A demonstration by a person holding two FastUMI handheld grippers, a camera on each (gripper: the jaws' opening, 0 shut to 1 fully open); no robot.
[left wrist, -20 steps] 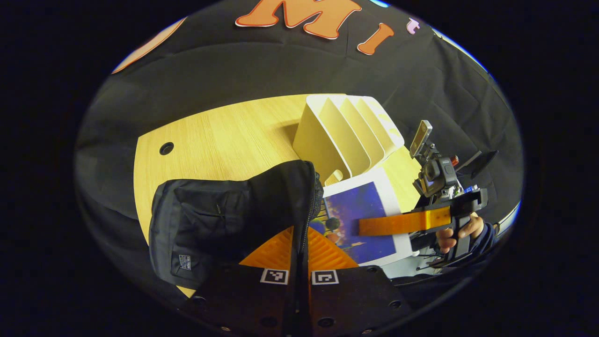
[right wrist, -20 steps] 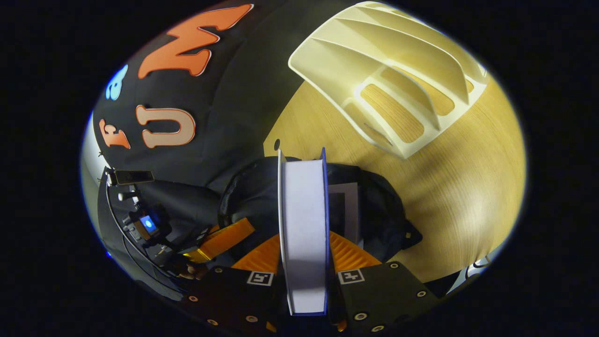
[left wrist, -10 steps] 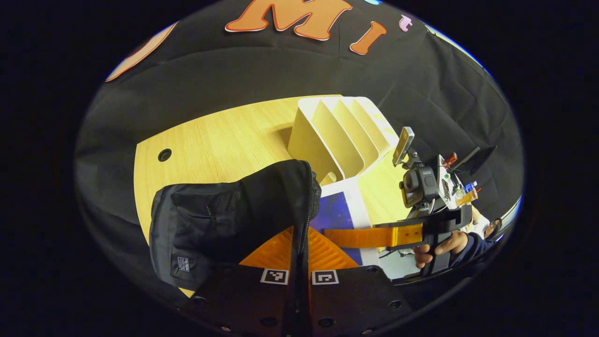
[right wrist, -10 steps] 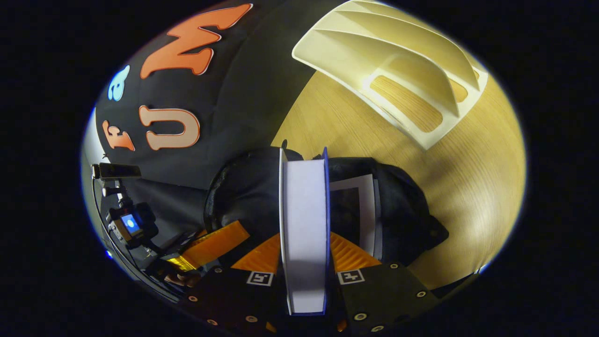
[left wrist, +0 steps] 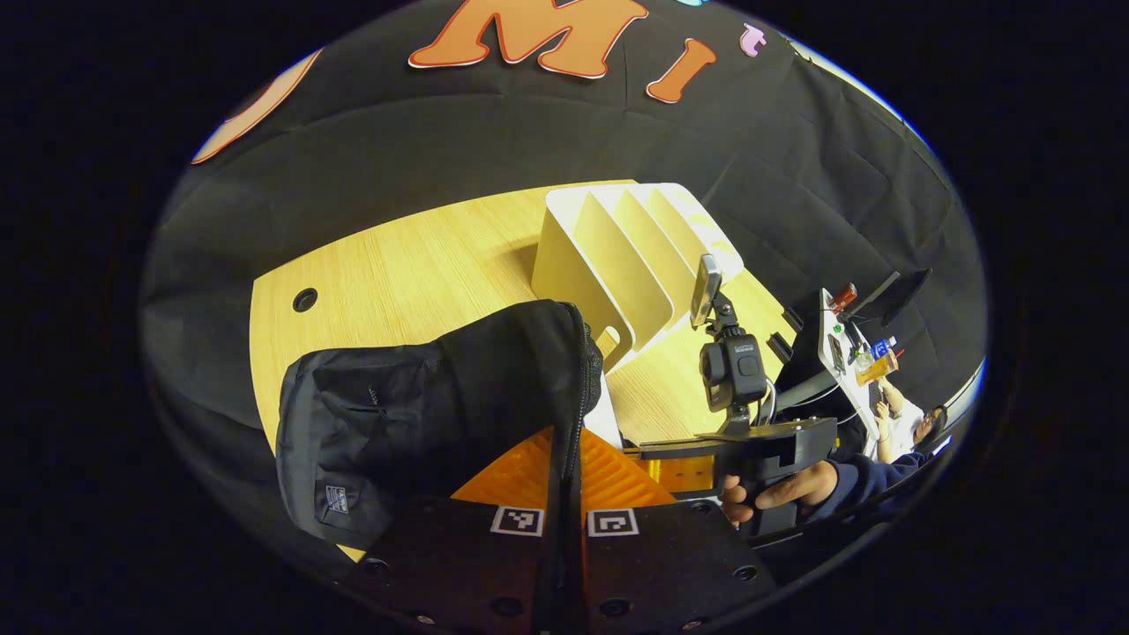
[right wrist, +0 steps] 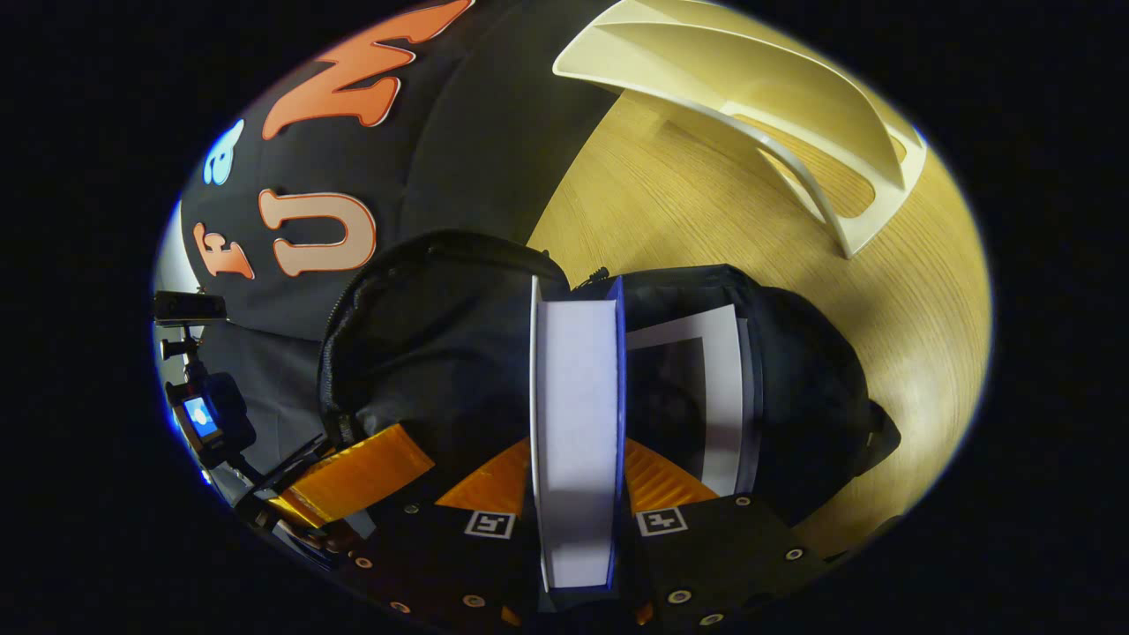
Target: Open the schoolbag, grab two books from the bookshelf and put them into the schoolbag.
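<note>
The black schoolbag (left wrist: 414, 414) lies on the wooden table, and my left gripper (left wrist: 564, 441) is shut on the zipper edge of its mouth, holding the flap up. In the right gripper view the bag (right wrist: 423, 344) gapes open. My right gripper (right wrist: 578, 450) is shut on a blue-covered book (right wrist: 578, 397), spine down, its front end inside the mouth. A second book (right wrist: 719, 388) stands in the bag to the right of it. The white bookshelf (left wrist: 617, 256) stands behind the bag with bare slots. The right gripper (left wrist: 675, 460) reaches in from the right. The left gripper (right wrist: 362, 467) shows at lower left.
The table (left wrist: 414, 265) has a round cable hole (left wrist: 305, 300) at its far left. The bookshelf (right wrist: 794, 106) stands close behind the bag. Off the table's right side stand a desk with a monitor (left wrist: 891, 300) and a person (left wrist: 917, 423).
My right gripper has carried the book forward and down into the bag's mouth; its blue cover has sunk out of sight behind the flap. The left gripper keeps hold of the bag edge.
</note>
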